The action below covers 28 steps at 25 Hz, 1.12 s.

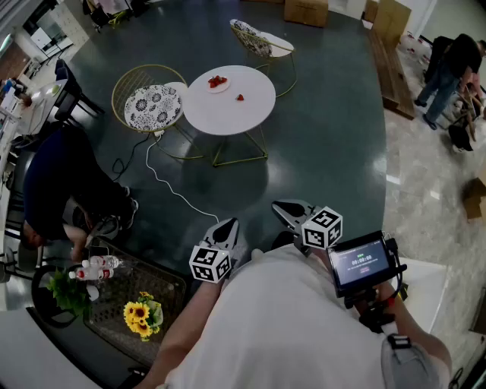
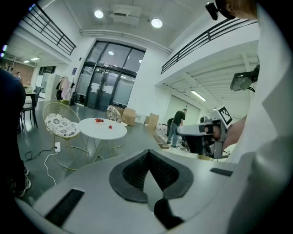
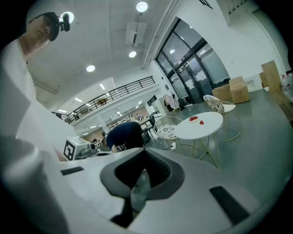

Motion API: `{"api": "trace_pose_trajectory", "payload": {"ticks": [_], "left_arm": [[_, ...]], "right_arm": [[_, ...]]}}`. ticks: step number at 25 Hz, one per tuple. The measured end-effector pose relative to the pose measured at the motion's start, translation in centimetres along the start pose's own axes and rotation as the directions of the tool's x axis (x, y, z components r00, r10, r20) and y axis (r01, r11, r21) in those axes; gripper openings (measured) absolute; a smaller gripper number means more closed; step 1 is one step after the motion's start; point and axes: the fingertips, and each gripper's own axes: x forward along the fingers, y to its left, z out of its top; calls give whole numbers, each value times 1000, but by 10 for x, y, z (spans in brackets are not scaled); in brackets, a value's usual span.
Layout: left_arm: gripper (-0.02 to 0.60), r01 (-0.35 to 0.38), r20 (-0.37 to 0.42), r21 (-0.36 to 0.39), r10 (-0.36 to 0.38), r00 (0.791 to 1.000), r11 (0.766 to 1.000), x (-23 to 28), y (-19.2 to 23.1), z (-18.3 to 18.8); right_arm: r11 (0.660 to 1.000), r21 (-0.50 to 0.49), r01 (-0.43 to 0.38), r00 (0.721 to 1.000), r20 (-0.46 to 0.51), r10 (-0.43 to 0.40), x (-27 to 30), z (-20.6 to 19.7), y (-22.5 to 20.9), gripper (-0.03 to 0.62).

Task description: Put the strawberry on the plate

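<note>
A round white table (image 1: pixel 247 114) stands far ahead on the dark floor. On it sits a small plate (image 1: pixel 218 82) holding red strawberries, and one loose strawberry (image 1: pixel 240 97) lies to the plate's right. The same table (image 2: pixel 103 130), plate (image 2: pixel 98 120) and strawberry (image 2: pixel 110 126) show small in the left gripper view, and the strawberry (image 3: pixel 202 122) also in the right gripper view. My left gripper (image 1: pixel 226 226) and right gripper (image 1: pixel 288 207) are held close to my body, far from the table. Both are shut with nothing between the jaws.
Two wire chairs with patterned cushions (image 1: pixel 152 106) (image 1: pixel 254 38) flank the table. A white cable (image 1: pixel 171 186) runs across the floor. A person in a dark top (image 1: pixel 61 190) crouches at left, near sunflowers (image 1: pixel 140 315) and bottles (image 1: pixel 95 268). People (image 1: pixel 452 68) and cardboard boxes (image 1: pixel 306 11) are at the far right.
</note>
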Motion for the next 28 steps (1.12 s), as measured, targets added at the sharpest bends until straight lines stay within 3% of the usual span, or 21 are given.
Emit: {"api": "trace_pose_trajectory", "payload": {"ticks": [28], "left_arm": [[6, 84, -46, 48, -82, 996, 995, 14, -47, -8]], "right_arm": [[994, 40, 103, 994, 25, -104, -53, -20, -9, 8]]}}
